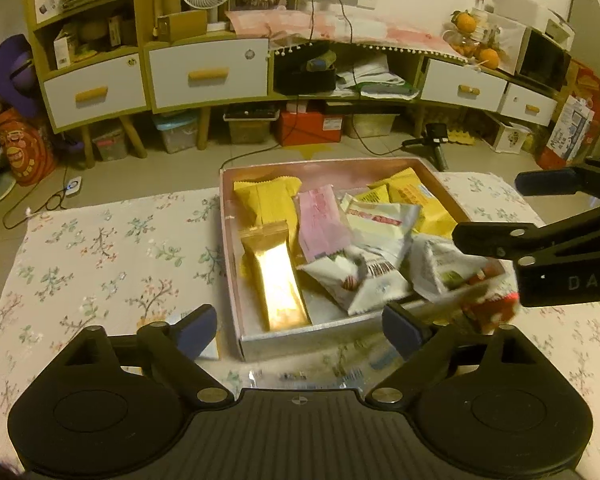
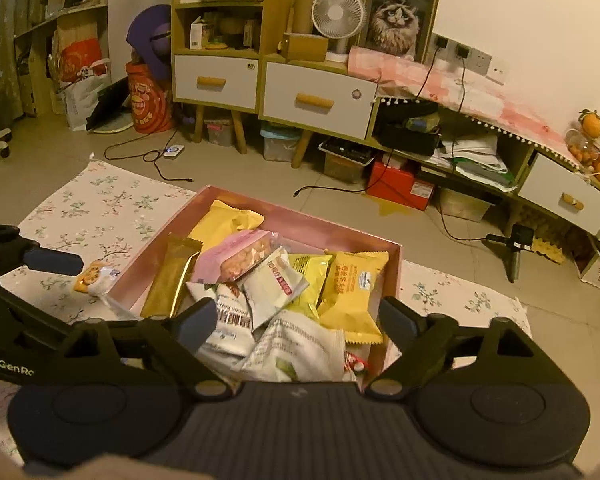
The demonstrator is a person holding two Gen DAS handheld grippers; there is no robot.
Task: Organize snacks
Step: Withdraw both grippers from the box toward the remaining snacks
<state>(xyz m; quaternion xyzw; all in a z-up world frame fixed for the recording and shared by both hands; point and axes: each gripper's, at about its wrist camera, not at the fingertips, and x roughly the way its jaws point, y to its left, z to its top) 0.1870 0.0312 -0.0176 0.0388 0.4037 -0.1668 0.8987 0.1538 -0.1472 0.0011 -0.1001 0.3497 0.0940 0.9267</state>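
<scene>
Box [image 2: 394,276] on cloth, nearly full w/ snacks. R gripper [image 2: 296,320] over its near edge, jaws spread, empty. L gripper [image 1: 300,330] spread too. We judge: cookie pack [image 2: 94,276] left of box goes next (needs L pinch).

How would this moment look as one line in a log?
box: holds many snacks | cookie packet: on cloth, outside box | left gripper: open, empty | right gripper: open over box

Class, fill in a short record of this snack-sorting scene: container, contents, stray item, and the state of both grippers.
container: pink box on a floral tablecloth
contents: mixed snack packets, including a gold bar packet and a pink packet
stray item: cookie packet on the cloth, outside the box
left gripper: open, empty
right gripper: open, over the box
</scene>
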